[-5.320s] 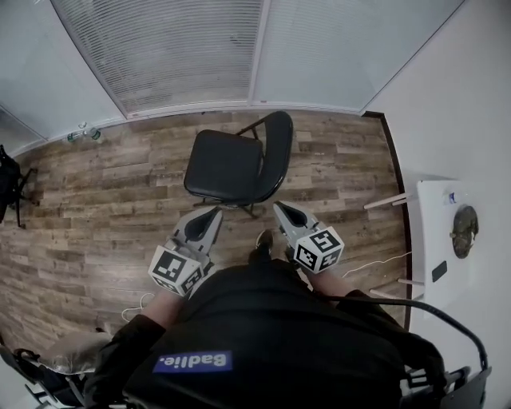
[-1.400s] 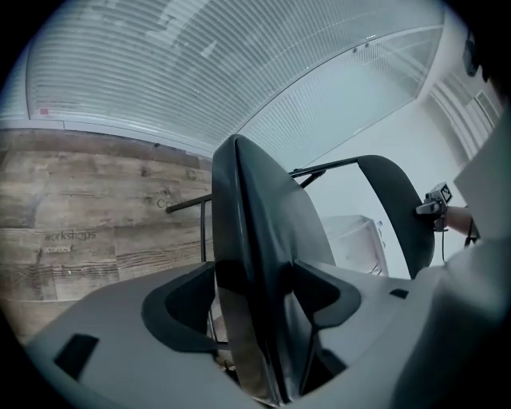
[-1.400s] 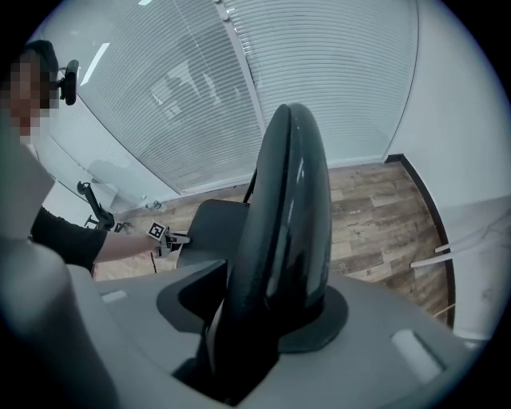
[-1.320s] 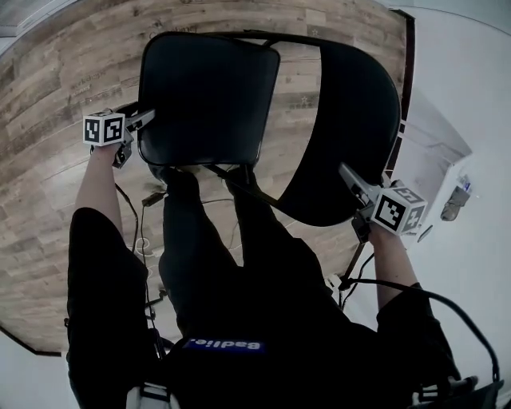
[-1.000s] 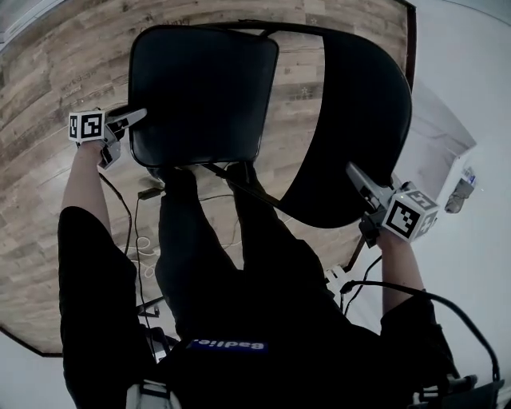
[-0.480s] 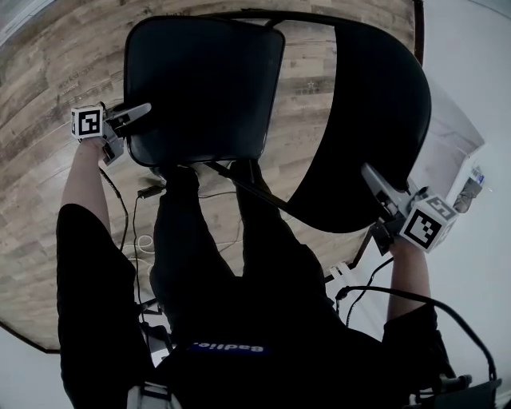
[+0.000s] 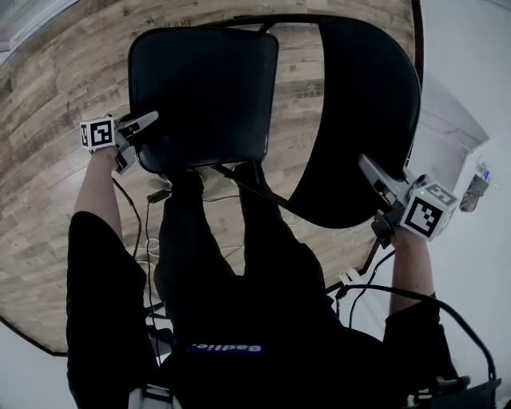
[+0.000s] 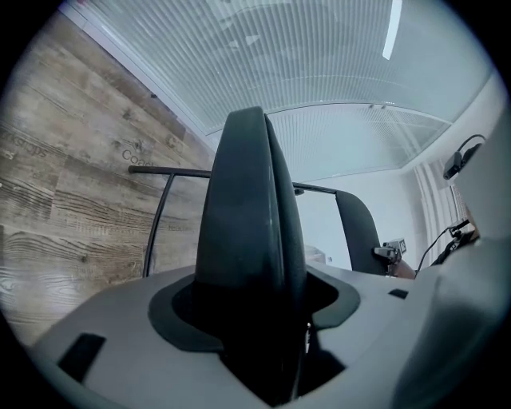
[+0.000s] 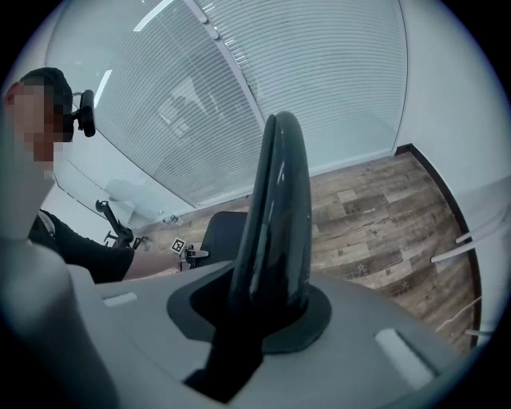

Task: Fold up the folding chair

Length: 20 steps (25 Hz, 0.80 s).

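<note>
The black folding chair stands unfolded under me in the head view, with the seat [image 7: 204, 92] at the left and the backrest [image 7: 359, 112] at the right. My left gripper [image 7: 148, 121] is shut on the seat's near left edge. The seat [image 8: 247, 208] runs edge-on between its jaws in the left gripper view. My right gripper [image 7: 370, 168] has the backrest's near edge between its jaws, which are closing onto it. The backrest [image 9: 275, 208] fills the slot in the right gripper view. The seat [image 9: 219, 232] and the left gripper [image 9: 188, 252] show beyond it.
The chair's thin metal frame [image 7: 231, 19] runs along its far side. My legs stand between seat and backrest. Cables [image 7: 148, 240] lie on the wood floor [image 7: 56, 104]. A white table [image 7: 447, 132] stands close at the right. Blinds [image 8: 303, 72] cover the window wall ahead.
Five seconds ago the chair stood apart from both free grippers; now each is on it. Over the last second the hands barely shifted, and the right jaws drew in on the backrest.
</note>
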Each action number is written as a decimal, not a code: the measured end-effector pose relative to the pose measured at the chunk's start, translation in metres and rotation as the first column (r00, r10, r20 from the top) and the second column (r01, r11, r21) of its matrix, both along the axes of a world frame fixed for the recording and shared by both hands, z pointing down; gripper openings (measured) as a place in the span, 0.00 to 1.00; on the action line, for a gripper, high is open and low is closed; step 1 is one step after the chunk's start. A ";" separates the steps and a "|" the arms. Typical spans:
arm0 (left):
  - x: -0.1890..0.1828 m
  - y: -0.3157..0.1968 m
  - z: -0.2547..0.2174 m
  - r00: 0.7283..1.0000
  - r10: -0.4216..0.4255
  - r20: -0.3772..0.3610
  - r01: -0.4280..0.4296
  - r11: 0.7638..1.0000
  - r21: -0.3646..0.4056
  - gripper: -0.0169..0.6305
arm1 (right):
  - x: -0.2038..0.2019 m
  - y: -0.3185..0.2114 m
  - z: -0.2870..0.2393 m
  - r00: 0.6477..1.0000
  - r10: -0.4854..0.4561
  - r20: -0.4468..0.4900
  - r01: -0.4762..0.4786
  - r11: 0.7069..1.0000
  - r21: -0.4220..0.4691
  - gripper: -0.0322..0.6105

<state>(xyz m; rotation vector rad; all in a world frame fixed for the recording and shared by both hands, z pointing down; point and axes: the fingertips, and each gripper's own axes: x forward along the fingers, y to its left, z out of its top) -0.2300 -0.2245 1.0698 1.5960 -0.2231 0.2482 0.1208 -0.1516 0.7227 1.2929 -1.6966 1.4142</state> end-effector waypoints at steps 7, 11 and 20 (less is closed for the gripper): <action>0.011 0.020 -0.042 0.996 -0.049 0.074 0.048 0.999 0.018 0.46 | 0.003 -0.001 -0.027 0.998 -0.054 -0.017 0.054 0.999 -0.008 0.16; 0.022 0.029 -0.068 0.990 -0.070 0.120 0.067 0.997 0.036 0.46 | 0.010 0.003 -0.045 0.997 -0.070 -0.024 0.070 0.998 -0.006 0.15; 0.065 0.051 -0.124 0.971 -0.081 0.223 0.066 0.995 0.074 0.46 | 0.033 0.022 -0.075 0.998 -0.057 -0.025 0.057 0.998 0.001 0.15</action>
